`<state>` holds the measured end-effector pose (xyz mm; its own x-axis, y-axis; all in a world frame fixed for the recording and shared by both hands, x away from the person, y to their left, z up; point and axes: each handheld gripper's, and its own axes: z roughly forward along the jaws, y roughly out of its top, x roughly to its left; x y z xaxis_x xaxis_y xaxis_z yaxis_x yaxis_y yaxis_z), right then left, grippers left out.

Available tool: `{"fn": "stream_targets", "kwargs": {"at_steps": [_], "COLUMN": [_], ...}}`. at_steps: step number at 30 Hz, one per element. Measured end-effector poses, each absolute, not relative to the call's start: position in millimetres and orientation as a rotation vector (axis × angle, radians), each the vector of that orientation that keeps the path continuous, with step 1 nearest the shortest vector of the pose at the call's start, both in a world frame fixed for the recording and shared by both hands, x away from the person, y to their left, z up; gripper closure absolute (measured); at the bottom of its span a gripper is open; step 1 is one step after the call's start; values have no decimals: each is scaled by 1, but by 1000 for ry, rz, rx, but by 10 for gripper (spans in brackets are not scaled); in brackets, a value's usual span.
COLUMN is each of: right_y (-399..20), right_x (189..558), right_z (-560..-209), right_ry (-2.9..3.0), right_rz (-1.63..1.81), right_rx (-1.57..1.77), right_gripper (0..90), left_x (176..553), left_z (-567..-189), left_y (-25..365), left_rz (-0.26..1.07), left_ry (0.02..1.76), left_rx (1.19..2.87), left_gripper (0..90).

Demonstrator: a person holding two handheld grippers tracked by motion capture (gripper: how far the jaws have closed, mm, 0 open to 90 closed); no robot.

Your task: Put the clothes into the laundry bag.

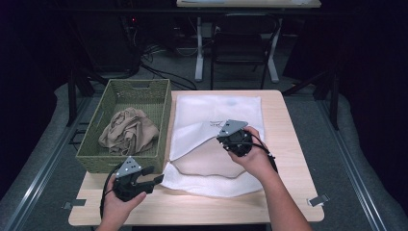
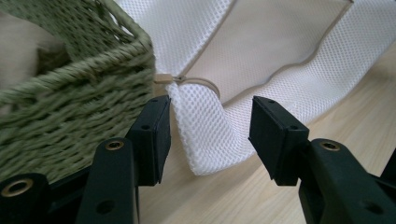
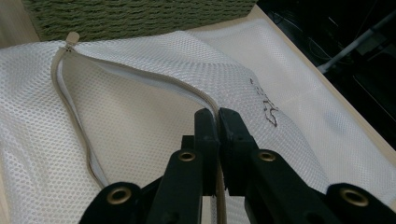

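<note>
A white mesh laundry bag lies on the wooden table, its beige zipper undone and its mouth gaping toward me. My right gripper is shut on the upper zipper edge and holds that flap raised off the lower layer; in the right gripper view the jaws pinch the zipper tape of the mesh bag. My left gripper hovers open by the bag's near left corner. In the left gripper view that corner of the mesh bag hangs just beyond the open gripper, untouched.
A green woven basket stands at the table's left, touching the bag, with a crumpled beige cloth inside; its wall is close to my left jaw. Metal clips sit at the front edge. A chair stands beyond the table.
</note>
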<state>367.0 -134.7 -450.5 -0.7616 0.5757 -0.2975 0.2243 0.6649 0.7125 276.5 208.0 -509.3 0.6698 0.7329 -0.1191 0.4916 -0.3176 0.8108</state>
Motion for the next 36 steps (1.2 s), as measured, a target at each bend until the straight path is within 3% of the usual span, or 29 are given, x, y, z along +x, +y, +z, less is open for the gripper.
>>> {"fn": "stream_targets", "kwargs": {"at_steps": [21,36], "right_y": [-138,-137], "right_x": [367,366], "right_z": [-449,-450], "right_ry": [2363,2364], "right_rz": [930,928], "right_rx": [626,627], "right_gripper": [864,864], "left_x": [278,290], "left_z": [-488,-471], "left_y": [246,247], "left_rz": [423,434], "left_ry": [1077,1127], "left_rx": [1903,1956], "left_gripper": [455,332]}}
